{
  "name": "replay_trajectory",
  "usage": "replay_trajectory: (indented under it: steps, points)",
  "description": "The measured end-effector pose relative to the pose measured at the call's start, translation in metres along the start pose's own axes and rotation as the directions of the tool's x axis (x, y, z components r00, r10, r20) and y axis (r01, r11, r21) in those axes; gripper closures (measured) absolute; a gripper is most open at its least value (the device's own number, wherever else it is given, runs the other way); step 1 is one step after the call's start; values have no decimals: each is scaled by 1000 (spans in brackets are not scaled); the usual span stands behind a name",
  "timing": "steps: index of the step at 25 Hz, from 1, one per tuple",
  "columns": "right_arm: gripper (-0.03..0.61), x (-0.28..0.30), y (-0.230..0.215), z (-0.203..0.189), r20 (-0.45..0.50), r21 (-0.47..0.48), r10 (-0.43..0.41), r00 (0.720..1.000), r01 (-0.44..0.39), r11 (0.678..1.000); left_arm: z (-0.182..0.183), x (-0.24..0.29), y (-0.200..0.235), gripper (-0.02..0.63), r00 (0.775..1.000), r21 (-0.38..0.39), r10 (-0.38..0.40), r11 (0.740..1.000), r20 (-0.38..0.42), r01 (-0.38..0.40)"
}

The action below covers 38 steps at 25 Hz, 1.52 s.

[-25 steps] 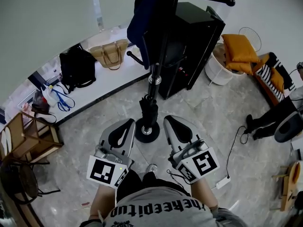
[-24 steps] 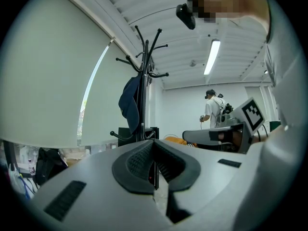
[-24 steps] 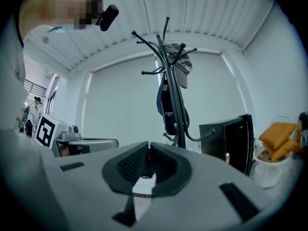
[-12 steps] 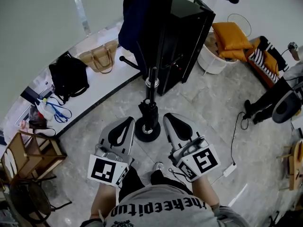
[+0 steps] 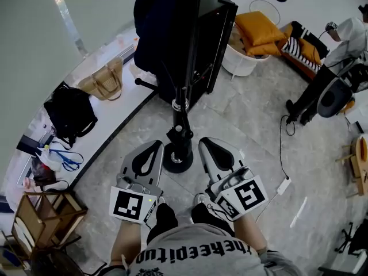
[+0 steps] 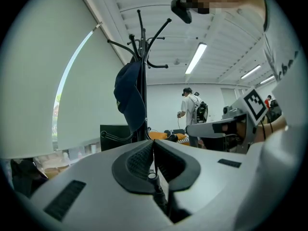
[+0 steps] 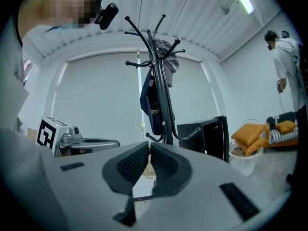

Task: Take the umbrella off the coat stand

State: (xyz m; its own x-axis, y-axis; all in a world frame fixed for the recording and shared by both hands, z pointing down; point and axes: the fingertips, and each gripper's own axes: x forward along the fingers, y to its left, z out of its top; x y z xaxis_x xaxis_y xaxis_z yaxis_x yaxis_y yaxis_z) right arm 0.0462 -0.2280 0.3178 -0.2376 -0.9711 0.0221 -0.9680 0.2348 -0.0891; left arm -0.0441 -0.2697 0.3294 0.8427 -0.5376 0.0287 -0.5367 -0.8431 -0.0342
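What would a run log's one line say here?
left gripper: shut, empty | right gripper: shut, empty | umbrella: on coat stand, untouched

Looking steeply down on a black coat stand (image 5: 180,102), round base planted on a grey marbled floor (image 5: 247,131). Hanging from it, a navy garment (image 5: 154,33) up high and a black folded umbrella (image 5: 175,138) low against the pole. Flanking the base, left gripper (image 5: 153,149) and right gripper (image 5: 206,146), jaws together on each, both pointing toward the stand. Along the low white ledge (image 5: 123,105) at left, a tan handbag (image 5: 103,82) and a black bag (image 5: 69,112).
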Motion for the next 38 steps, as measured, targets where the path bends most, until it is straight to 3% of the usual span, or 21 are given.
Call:
replay_trajectory:
  steps: [7,21,38]
  points:
    - [566,-2,1,-9,-1,7,-102,995,102,995,-21,11,2,597,992,-11,-120,993,-37,120]
    - [566,-1,-3,-19,11,18,-279,960,279,960,-41,29,7,595,950,4,-303,953,-75,304]
    - [568,3,2,-43,-13,19,-380,925,380,925,-66,50,8,583,910,24,-403,913,-96,407]
